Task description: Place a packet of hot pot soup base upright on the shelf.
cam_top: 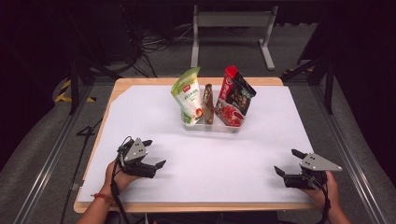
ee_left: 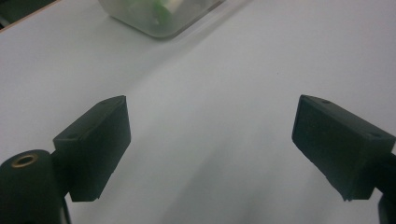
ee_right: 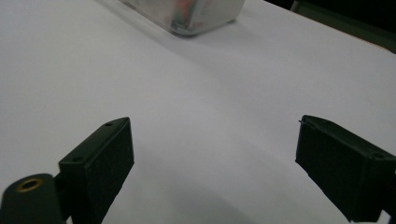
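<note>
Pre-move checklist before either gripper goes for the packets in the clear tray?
1. Left gripper open: ok, jaws wide apart with nothing between them.
2. Right gripper open: ok, jaws spread and empty.
3. Path to the clear tray: ok, bare white sheet between both grippers and the tray.
4. Packets standing: ok, the green-and-white pouch, the slim brown packet and the red-and-black pouch all stand in the tray, the outer two leaning outward.
5. Gaps between packets for a jaw: cannot tell, they look close at the base.
6. Tray fixed to the table: cannot tell.
</note>
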